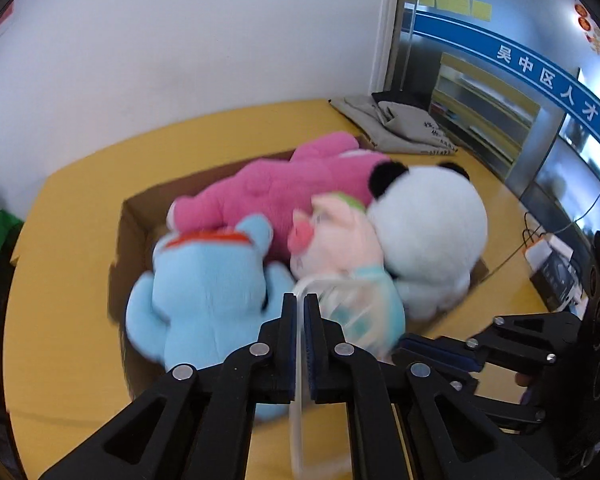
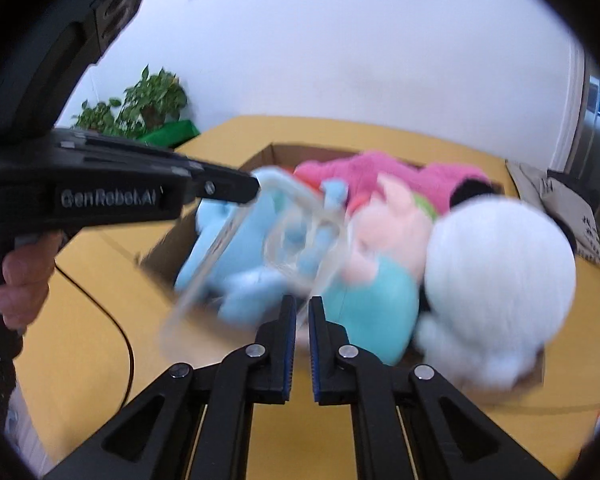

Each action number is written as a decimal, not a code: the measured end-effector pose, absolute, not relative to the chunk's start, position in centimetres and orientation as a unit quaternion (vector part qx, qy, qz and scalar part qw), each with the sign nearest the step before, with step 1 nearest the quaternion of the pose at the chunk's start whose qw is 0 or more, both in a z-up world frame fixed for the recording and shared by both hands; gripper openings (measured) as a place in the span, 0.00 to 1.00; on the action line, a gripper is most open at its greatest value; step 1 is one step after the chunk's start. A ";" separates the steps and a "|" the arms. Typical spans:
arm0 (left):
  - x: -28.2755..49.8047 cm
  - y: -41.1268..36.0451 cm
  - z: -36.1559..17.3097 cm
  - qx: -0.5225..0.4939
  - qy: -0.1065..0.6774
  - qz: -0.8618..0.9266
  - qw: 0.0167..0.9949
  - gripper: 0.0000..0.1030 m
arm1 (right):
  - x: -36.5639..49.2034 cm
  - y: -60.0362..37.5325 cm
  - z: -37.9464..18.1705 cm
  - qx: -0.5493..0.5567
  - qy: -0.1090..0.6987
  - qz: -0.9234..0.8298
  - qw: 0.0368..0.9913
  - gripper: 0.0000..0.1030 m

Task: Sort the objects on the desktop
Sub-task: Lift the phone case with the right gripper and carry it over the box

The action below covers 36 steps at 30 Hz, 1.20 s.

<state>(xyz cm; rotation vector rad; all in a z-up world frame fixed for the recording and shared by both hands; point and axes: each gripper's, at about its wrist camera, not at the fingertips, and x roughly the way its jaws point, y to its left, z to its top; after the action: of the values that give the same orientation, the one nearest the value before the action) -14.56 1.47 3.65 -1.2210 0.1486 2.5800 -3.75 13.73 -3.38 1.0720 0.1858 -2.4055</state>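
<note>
Gripping a clear plastic bag (image 2: 284,236) by its thin edge over the cardboard box (image 1: 134,220) of soft toys, the left tool (image 1: 299,300) is clamped shut; the right tool (image 2: 302,304) stands nearly together, apparently empty; bag looks light, limp, slippery.

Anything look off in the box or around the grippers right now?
The box is overfull: the panda bulges over its right edge. The left gripper is shut on a clear plastic piece hanging tilted over the toys, too blurred to identify. The right gripper looks shut on nothing.
</note>
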 end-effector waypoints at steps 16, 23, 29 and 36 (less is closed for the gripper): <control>-15.0 -4.3 -1.8 -0.475 0.011 0.869 0.136 0.26 | -10.1 14.3 -2.3 0.392 0.001 -0.876 0.280 0.78; -11.3 -4.4 -4.7 -0.524 -0.017 0.833 0.176 0.84 | -8.6 11.5 -5.6 0.471 -0.087 -0.808 0.343 0.77; -11.8 -4.4 -6.4 -0.551 -0.065 0.805 0.210 0.50 | -8.6 9.3 -9.2 0.521 -0.145 -0.758 0.363 0.57; -10.9 -4.7 -5.4 -0.539 -0.086 0.812 0.205 0.09 | -7.5 9.3 -8.9 0.501 -0.150 -0.762 0.381 0.30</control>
<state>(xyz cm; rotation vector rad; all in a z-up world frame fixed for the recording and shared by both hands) -10.90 -4.71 -5.43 -1.5026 -0.2389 2.2641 -7.54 9.30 -8.89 1.2795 -0.3839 -1.9458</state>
